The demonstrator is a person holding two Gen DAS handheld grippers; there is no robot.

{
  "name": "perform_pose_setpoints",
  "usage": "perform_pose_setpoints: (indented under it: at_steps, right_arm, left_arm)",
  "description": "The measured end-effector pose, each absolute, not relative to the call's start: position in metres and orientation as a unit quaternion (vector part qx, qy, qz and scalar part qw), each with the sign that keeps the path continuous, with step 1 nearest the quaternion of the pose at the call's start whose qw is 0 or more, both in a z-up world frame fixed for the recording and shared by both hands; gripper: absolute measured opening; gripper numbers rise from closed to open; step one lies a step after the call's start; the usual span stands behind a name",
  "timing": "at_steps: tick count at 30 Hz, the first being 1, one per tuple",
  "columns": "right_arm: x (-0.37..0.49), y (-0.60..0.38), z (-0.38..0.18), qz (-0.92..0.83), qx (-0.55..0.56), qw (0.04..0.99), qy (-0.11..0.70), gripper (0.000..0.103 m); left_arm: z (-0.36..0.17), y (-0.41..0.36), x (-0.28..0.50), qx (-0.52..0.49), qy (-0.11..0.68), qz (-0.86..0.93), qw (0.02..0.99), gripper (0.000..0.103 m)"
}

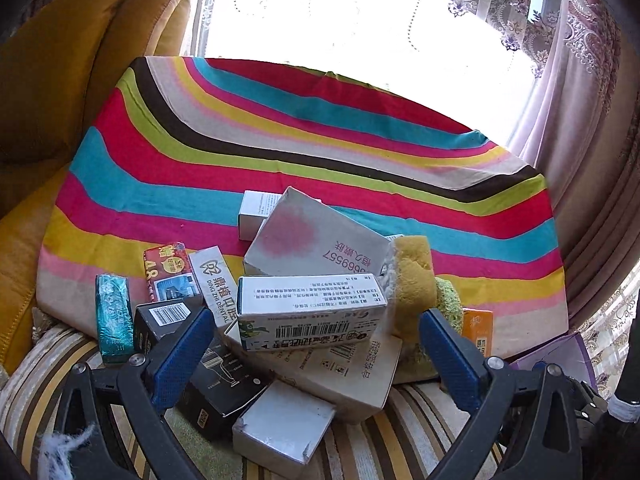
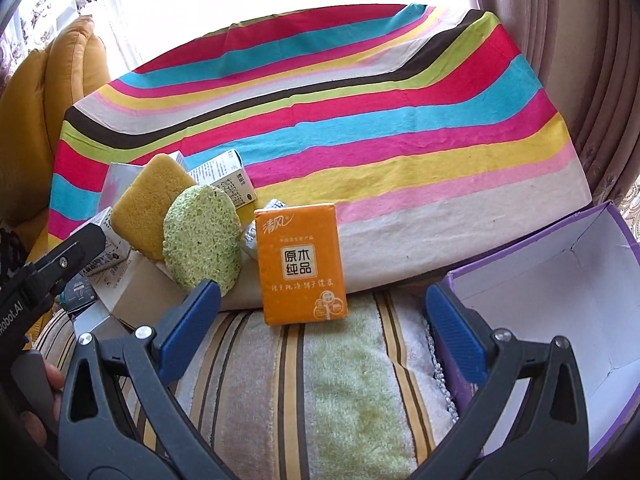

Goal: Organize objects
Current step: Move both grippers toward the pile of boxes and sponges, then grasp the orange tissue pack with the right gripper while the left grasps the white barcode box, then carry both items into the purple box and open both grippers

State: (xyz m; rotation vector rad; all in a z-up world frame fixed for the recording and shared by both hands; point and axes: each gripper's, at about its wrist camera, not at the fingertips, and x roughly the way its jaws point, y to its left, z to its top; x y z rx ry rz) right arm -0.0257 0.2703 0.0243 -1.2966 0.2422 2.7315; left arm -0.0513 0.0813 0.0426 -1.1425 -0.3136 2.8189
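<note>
My left tongs (image 1: 316,344): wide open, holding nothing. They sit low over the pile, with the white carton (image 1: 310,312) just past the tips, between the two blue pads.
My right tongs (image 2: 322,316): wide open too, and holding nothing.
Orange tissue pack (image 2: 302,264): straight ahead of my right tongs, just past the tips. It leans up against the striped cloth (image 2: 360,120), long side going up and down.
Purple box (image 2: 568,280): just to the right of the tissue pack, open and with nothing in it that I can see. My right pad is close beside its wall.
Green sponge (image 2: 202,240): just left of the tissue pack, with the yellow sponge (image 2: 148,204) behind it.
Nearer hand: I think my right, since the pack sits right in its gap.
Next move, my guess: reach forward, pinch the pack's narrow sides, swing right to the box.
</note>
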Motion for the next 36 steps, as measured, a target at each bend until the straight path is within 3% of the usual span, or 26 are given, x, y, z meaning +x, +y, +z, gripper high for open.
perform_pose_setpoints:
  at_steps: [5, 11, 15, 36]
  right_arm:
    - [-0.038, 0.258, 0.017, 0.891, -0.449, 0.056, 0.032, 0.096]
    - [-0.052, 0.255, 0.004, 0.877, -0.477, 0.053, 0.027, 0.081]
    - [-0.053, 0.256, 0.000, 0.874, -0.482, 0.042, 0.040, 0.056]
    - [0.017, 0.313, 0.021, 0.894, -0.414, 0.028, 0.170, 0.056]
  left_arm:
    - [0.041, 0.081, -0.060, -0.383, -0.104, 0.918, 0.021, 0.098]
    - [0.033, 0.079, -0.067, -0.399, -0.108, 0.911, 0.014, 0.079]
    - [0.035, 0.081, -0.063, -0.390, -0.105, 0.915, 0.011, 0.078]
    - [0.063, 0.122, -0.021, -0.320, -0.041, 0.945, 0.060, 0.078]
